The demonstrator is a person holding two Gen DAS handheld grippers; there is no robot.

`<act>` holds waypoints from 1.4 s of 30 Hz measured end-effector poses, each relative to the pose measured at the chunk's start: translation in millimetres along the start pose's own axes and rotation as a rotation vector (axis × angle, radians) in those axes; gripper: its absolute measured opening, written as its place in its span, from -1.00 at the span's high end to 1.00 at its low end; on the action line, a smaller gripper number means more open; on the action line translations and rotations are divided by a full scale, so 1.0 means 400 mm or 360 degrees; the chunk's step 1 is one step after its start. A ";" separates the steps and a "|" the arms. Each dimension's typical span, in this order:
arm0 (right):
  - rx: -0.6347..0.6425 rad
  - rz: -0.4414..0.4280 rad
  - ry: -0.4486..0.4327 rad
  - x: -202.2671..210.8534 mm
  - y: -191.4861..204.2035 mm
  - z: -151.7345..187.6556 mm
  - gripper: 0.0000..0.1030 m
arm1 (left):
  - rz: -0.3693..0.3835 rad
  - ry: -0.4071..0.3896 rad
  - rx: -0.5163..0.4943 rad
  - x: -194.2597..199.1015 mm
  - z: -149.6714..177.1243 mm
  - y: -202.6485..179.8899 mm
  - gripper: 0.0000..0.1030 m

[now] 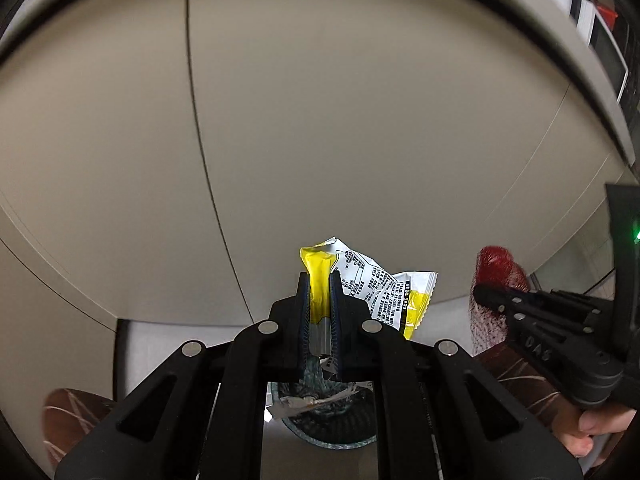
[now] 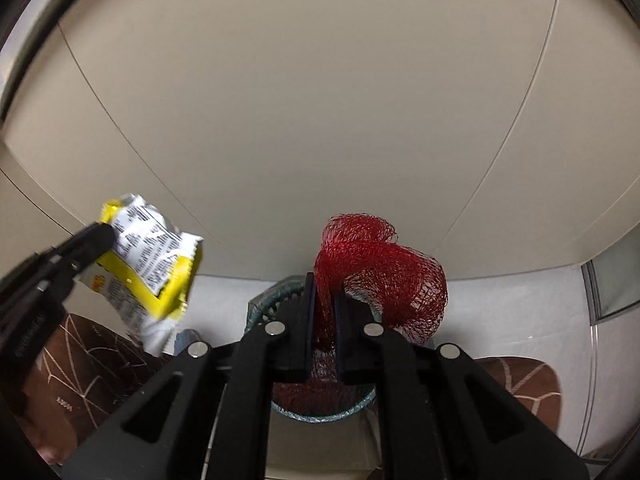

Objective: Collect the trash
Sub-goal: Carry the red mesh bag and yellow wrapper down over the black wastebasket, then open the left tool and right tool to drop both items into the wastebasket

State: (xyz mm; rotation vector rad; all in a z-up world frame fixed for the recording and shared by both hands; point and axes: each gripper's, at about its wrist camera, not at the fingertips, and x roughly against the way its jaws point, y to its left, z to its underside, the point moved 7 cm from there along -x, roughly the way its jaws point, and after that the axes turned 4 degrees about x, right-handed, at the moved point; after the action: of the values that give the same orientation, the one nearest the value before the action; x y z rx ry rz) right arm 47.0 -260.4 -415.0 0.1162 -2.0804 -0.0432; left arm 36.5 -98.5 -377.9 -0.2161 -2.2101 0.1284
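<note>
My left gripper [image 1: 320,278] is shut on a crumpled yellow and white snack wrapper [image 1: 376,292], which sticks up between its pads. My right gripper [image 2: 325,286] is shut on a bunched red mesh net [image 2: 384,272]. Beneath both grippers stands a round bin with a teal liner [image 2: 276,298], and scraps of paper lie inside it in the left wrist view [image 1: 316,402]. In the right wrist view, the left gripper [image 2: 100,236] holds the wrapper [image 2: 152,256] at the left. In the left wrist view, the right gripper [image 1: 482,294] holds the net [image 1: 496,268] at the right.
Beige cabinet doors [image 2: 320,120] with thin seams fill the background right behind the bin. Brown patterned cushions or mats lie on either side [image 2: 92,360] [image 2: 520,384]. A person's fingers [image 1: 588,428] grip the right tool's handle. Shelves with objects show at the top right [image 1: 600,32].
</note>
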 end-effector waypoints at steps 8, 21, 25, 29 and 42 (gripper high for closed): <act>-0.0014 0.0004 0.0196 -0.178 -0.009 0.086 0.87 | 0.0012 0.0214 0.0021 -0.205 0.112 0.023 0.83; -0.0042 -0.0046 0.0516 -0.407 -0.054 0.166 0.87 | -0.0007 0.0520 0.0015 -0.465 0.264 0.033 0.81; -0.0093 -0.0068 0.0603 -0.450 -0.042 0.189 0.87 | 0.0014 0.0588 0.0002 -0.497 0.290 0.020 0.68; -0.0052 -0.0063 0.0687 -0.479 -0.027 0.216 0.87 | 0.0022 0.0635 0.0015 -0.515 0.303 0.043 0.63; -0.0031 -0.0142 0.0722 -0.525 0.021 0.225 0.80 | -0.0220 0.0607 0.0064 -0.528 0.302 0.116 -0.35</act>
State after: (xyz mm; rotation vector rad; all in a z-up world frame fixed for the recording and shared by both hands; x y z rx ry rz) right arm 70.2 -232.5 -641.0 0.1885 -1.6209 -0.0837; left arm 70.5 -97.2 -623.4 -0.0579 -1.8342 0.0501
